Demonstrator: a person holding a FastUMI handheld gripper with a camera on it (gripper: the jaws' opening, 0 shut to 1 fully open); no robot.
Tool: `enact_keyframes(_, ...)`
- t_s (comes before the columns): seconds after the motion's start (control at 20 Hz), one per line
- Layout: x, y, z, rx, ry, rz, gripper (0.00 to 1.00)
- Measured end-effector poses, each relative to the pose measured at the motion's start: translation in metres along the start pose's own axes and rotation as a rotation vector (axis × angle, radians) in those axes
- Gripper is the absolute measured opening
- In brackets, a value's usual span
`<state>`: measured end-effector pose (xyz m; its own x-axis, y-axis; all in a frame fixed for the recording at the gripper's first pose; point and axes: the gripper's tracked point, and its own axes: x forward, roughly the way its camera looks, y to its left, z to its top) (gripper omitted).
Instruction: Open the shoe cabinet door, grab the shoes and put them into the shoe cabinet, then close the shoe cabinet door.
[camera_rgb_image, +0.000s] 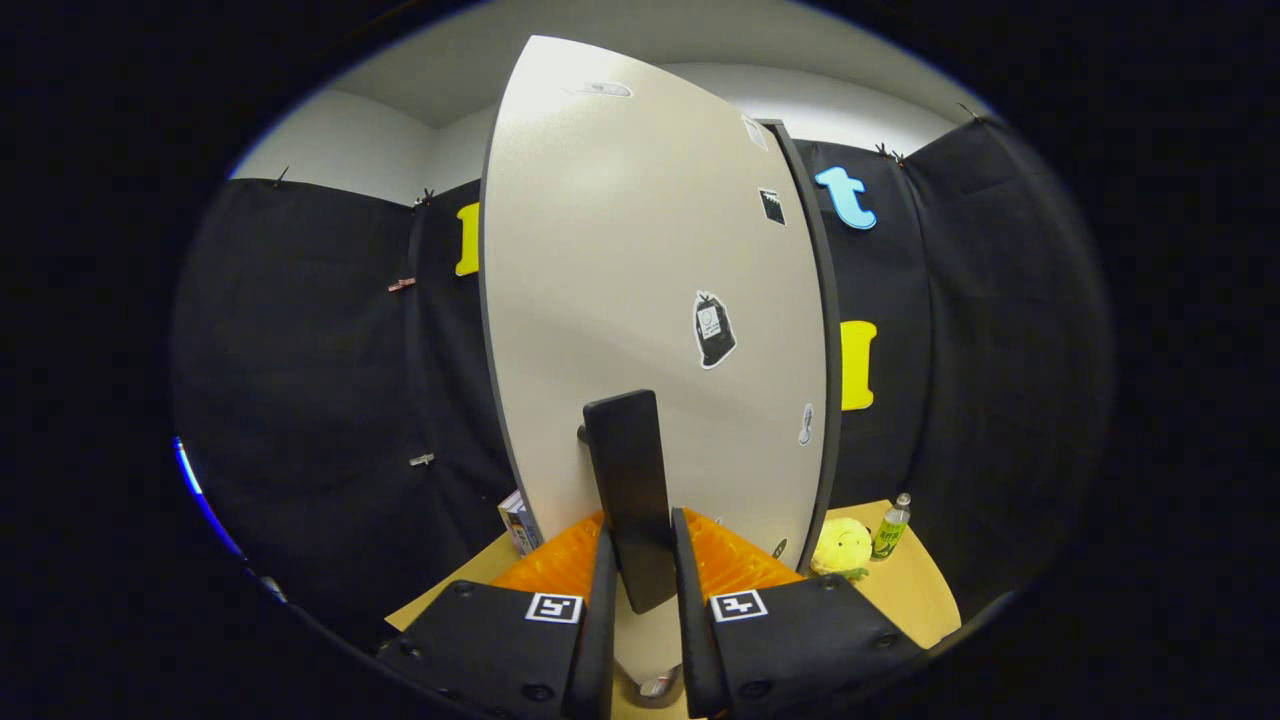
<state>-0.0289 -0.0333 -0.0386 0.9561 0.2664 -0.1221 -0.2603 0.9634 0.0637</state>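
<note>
The gripper (644, 575) is seen at the bottom centre of the frame, its fingers (601, 600) clamped from both sides on the dark door handle (630, 490), which stands upright between them. The handle is fixed to the pale shoe cabinet door (620, 280), which fills the middle of the frame and is seen at an angle, its dark edge (815, 330) running down the right side; whether it is ajar or closed against the cabinet cannot be told. Several small stickers (713, 328) are noted on the door face. No cabinet interior is exposed, and no shoes are made out with certainty; a small object at the very bottom centre, under the fingers, is too cut off to name. A yellow plush toy (842, 548) and a green bottle (891, 528) are seen on the tabletop (915, 590) at lower right, a box (518, 522) at lower left of the door. Judged stage: a door step is in hand, likely the opening; loading of shoes and closing are taken as still left
</note>
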Motion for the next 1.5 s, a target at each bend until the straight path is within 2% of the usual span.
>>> enact_keyframes(0.25, -0.018, -0.017, -0.001, -0.005, 0.006, -0.005, 0.32)
enact_keyframes(0.55, -0.048, -0.037, 0.005, -0.029, -0.024, -0.052, 0.31)
enact_keyframes(0.9, -0.091, -0.068, 0.013, -0.005, -0.072, -0.168, 0.31)
enact_keyframes(1.1, -0.108, -0.070, 0.023, -0.054, -0.135, -0.207, 0.30)
enact_keyframes(1.3, -0.119, -0.068, 0.011, -0.076, -0.117, -0.198, 0.31)
enact_keyframes(1.5, -0.105, -0.048, -0.004, -0.079, -0.082, -0.160, 0.31)
